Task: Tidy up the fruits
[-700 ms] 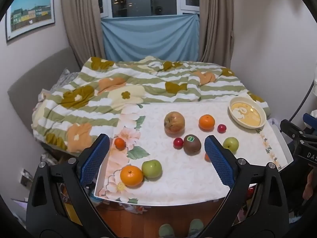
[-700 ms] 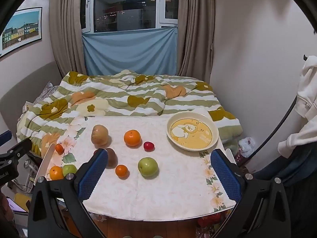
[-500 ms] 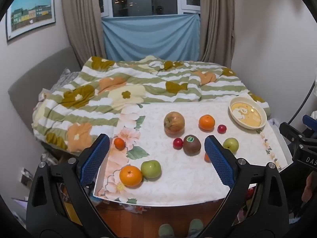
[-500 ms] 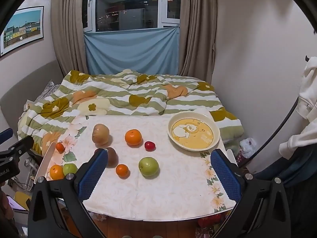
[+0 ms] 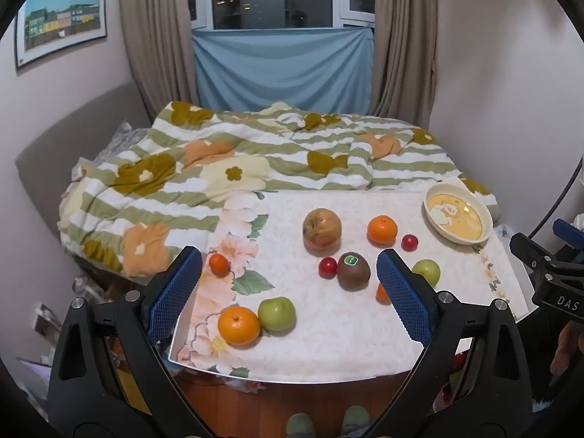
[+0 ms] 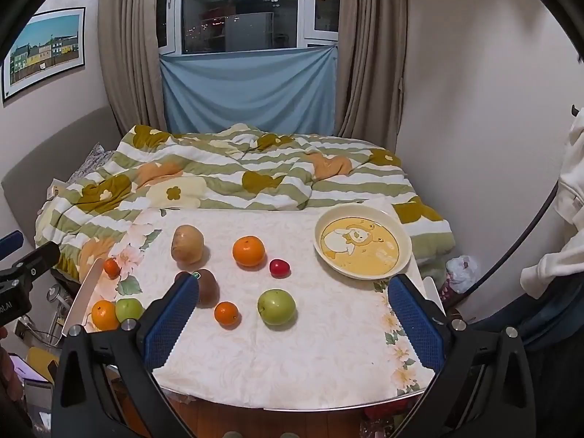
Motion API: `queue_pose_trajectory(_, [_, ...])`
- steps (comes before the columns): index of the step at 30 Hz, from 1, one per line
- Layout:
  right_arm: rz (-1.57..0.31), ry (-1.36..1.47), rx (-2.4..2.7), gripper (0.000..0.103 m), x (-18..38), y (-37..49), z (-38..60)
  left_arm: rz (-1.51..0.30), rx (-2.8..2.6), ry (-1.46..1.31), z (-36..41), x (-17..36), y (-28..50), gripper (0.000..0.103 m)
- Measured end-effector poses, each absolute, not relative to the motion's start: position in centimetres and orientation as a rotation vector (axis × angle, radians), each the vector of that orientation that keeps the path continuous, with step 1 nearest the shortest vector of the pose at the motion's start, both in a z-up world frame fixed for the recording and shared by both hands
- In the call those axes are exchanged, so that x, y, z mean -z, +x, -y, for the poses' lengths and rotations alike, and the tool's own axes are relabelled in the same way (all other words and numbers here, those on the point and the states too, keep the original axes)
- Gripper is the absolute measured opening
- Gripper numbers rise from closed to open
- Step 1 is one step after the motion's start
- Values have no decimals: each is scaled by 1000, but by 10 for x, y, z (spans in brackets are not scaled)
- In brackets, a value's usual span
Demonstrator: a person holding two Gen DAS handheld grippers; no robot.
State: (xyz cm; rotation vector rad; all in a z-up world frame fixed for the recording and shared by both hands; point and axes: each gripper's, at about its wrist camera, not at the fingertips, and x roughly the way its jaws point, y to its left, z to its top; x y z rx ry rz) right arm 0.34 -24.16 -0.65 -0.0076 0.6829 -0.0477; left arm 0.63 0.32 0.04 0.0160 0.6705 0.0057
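Jaws spread wide and empty on left gripper point(image 5: 288, 288) and right gripper point(image 6: 294, 312); fruits loose on table point(image 6: 292, 365), bowl point(image 6: 363, 246) empty at far right; risk: round fruit rolling off edge if nudged.

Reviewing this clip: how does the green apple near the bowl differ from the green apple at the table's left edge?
The green apple near the bowl sits alone on plain white cloth; the left-edge green apple touches a large orange by the floral border. The first lies between the open right gripper fingers in its view; the second lies outside them. Both are round, green and unheld.
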Motion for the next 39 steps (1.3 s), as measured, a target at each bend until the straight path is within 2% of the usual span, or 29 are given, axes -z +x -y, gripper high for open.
queue_pose_trajectory(39, [-705, -7, 33, 103, 13, 10, 237, -683, -19, 8, -12, 9, 13, 103])
